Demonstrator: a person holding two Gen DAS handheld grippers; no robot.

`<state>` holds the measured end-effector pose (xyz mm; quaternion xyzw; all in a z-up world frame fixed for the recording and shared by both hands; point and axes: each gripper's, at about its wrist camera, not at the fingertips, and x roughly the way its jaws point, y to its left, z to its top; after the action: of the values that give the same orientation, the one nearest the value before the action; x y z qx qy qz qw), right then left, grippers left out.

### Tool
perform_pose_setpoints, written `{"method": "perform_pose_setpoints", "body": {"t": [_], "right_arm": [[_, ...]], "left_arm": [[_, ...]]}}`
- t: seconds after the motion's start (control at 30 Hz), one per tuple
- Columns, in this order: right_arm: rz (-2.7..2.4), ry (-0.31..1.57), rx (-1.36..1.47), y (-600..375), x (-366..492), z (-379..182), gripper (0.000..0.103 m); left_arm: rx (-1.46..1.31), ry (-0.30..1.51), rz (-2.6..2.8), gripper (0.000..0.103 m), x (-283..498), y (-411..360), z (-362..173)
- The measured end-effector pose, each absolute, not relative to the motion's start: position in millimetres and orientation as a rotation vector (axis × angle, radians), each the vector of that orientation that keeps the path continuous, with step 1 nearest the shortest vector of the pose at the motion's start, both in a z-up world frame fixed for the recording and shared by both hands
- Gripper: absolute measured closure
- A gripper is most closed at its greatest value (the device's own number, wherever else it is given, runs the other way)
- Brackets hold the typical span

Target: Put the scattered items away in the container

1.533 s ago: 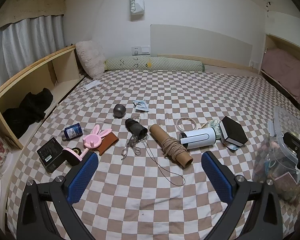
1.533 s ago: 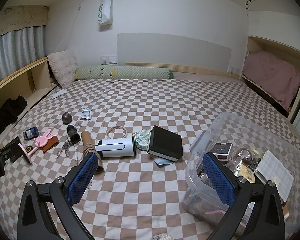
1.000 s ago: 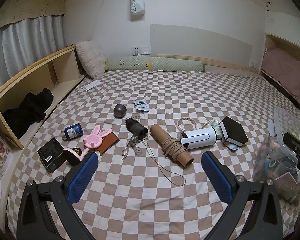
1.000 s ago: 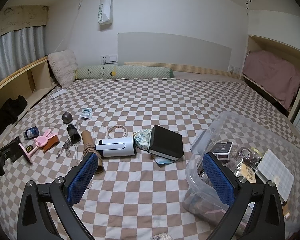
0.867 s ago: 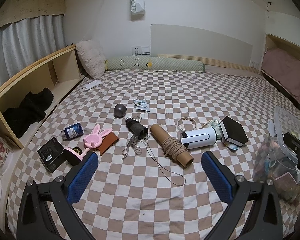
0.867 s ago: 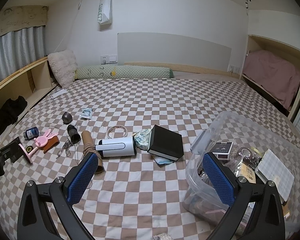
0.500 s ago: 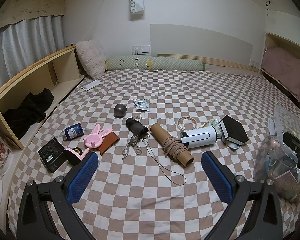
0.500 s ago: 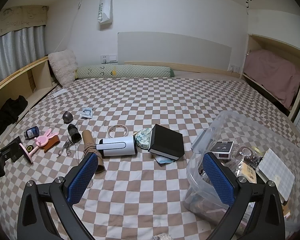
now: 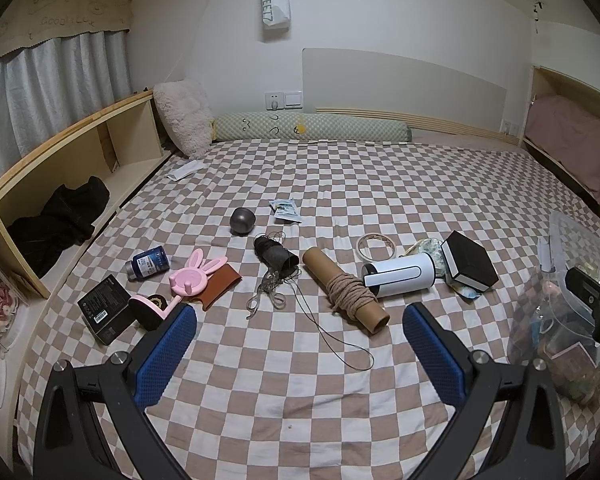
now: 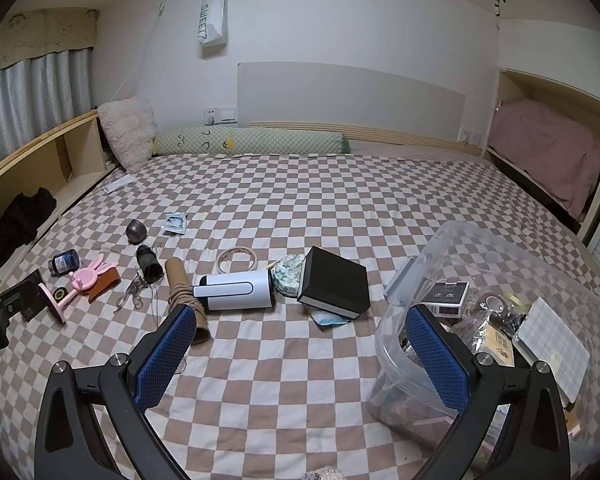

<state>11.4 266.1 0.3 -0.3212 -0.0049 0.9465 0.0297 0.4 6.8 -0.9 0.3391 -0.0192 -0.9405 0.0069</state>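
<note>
Scattered items lie on a checkered bed: a cardboard tube wound with rope (image 9: 346, 294), a white cylinder (image 9: 400, 274) (image 10: 236, 291), a black box (image 9: 469, 266) (image 10: 336, 282), a tape ring (image 9: 376, 247), a black thread spool (image 9: 274, 254), a grey ball (image 9: 242, 221), a pink bunny stand (image 9: 188, 280), a blue bottle (image 9: 148, 267), a small black box (image 9: 104, 312). A clear plastic container (image 10: 496, 320) (image 9: 556, 320) holding several items sits at the right. My left gripper (image 9: 300, 352) is open and empty above the bed. My right gripper (image 10: 296, 356) is open and empty, left of the container.
A wooden shelf (image 9: 60, 176) with dark clothing runs along the left side. A fluffy pillow (image 9: 184, 122) and a green bolster (image 9: 312, 128) lie at the headboard. A small packet (image 9: 286, 210) and a paper slip (image 9: 184, 170) lie farther back.
Both views have shifted only slightly. Both grippers stay open and empty, and no item has moved.
</note>
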Motion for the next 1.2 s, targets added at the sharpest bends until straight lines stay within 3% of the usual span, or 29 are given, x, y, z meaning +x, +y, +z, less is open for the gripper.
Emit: {"method": "perform_pose_setpoints", "body": {"t": [0.8, 1.2], "right_arm": [[2.915, -0.018, -1.005, 265, 12, -2, 0.000], [2.915, 0.067, -0.968, 272, 15, 3, 0.000]], "left_arm": [[1.060, -0.057, -2.934, 0.000, -2, 2, 1], [1.023, -0.034, -2.967, 0.000, -4, -4, 3]]}}
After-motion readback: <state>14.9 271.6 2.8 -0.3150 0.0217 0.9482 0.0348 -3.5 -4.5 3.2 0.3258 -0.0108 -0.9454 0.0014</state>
